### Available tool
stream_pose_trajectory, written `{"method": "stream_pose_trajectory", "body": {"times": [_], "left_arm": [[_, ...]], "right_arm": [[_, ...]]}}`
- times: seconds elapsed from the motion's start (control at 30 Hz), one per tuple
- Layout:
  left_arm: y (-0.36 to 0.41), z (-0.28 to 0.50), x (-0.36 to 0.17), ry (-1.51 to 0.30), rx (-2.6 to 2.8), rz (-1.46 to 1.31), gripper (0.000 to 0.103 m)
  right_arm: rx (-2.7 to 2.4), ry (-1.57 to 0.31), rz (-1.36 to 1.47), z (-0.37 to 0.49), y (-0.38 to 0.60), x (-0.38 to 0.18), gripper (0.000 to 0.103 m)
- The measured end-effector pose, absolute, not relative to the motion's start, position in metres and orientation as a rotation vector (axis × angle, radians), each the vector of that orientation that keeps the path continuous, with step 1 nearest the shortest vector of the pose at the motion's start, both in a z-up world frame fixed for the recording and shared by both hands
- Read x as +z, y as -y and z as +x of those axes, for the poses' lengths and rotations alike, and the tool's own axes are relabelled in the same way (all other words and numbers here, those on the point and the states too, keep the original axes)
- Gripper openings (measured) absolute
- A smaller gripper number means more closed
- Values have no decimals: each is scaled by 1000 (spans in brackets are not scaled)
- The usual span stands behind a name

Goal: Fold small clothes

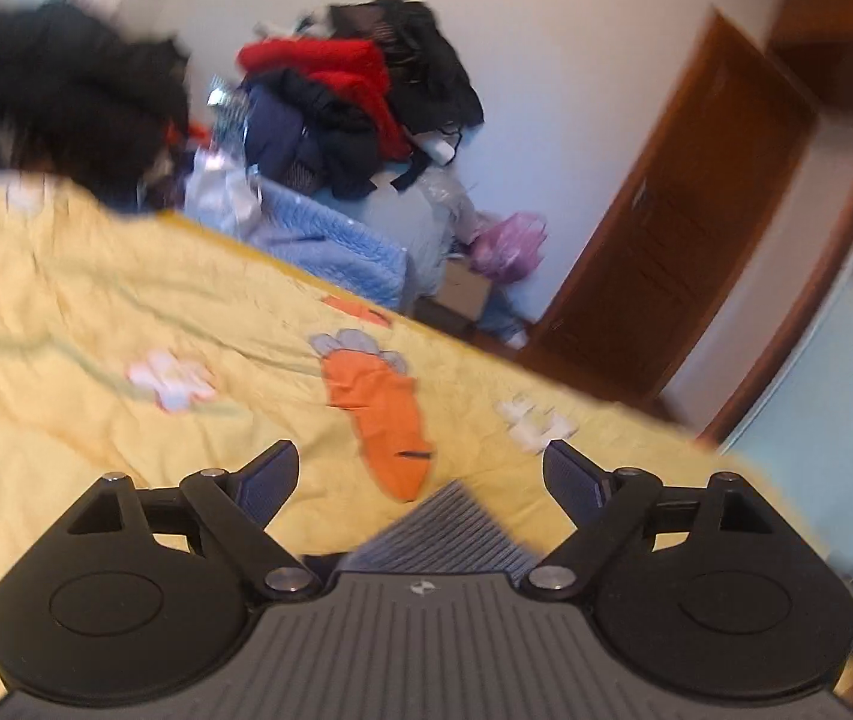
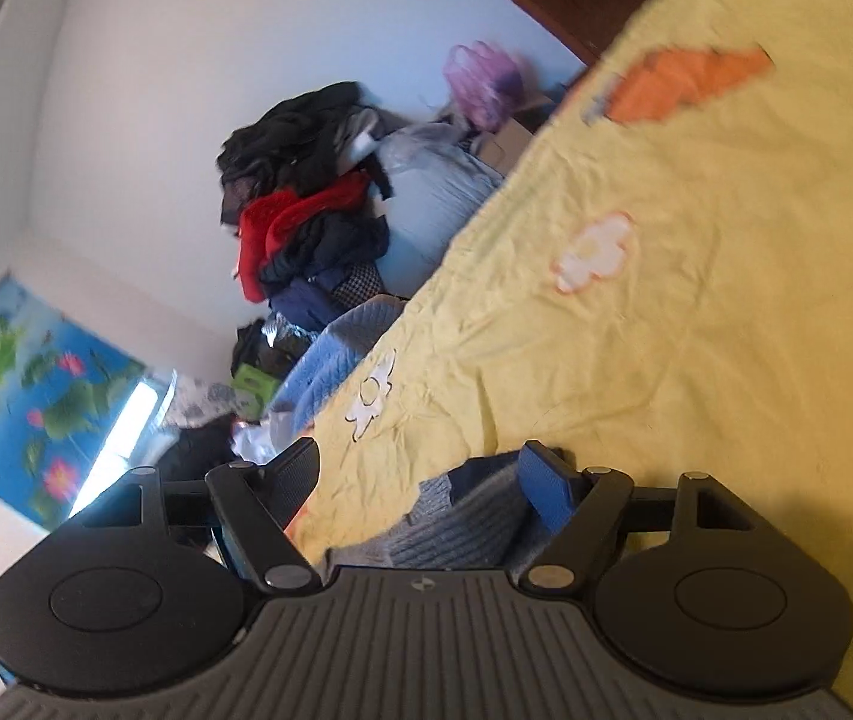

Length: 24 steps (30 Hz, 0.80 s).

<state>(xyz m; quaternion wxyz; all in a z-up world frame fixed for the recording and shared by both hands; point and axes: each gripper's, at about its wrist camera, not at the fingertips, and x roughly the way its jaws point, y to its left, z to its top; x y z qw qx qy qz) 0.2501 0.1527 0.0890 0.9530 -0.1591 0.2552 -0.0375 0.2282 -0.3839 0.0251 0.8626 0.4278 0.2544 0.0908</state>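
Yellow bedspread [image 1: 96, 300] with a carrot print [image 1: 381, 420] fills both views; a clothes heap sits beyond its far edge. A grey knit [image 2: 462, 522] lies on the bedspread, nearer than the carrot, close under both grippers. Left gripper [image 1: 420, 474] hovers low with jaws spread, empty. Right gripper [image 2: 420, 480], rolled sideways, also spread wide, the knit between its fingers but ungripped. Closing now might pinch bedspread along with the knit.
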Motion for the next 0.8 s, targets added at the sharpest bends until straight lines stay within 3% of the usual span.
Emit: {"method": "stream_pose_trajectory", "body": {"times": [0.13,0.27,0.5,0.7,0.8], "left_arm": [[-113,254,69,-546,-48,47,89],[-103,270,51,-590,-89,90,89],[-98,268,44,-591,-134,174,89],[-95,257,32,-577,-147,354,89],[-90,261,29,-572,-146,411,89]], "right_arm": [[153,-545,574,235,362,43,77],[144,-580,414,238,358,43,77],[241,-607,381,208,373,48,77],[311,-691,-77,182,325,44,75],[292,-651,-174,190,312,45,75]]}}
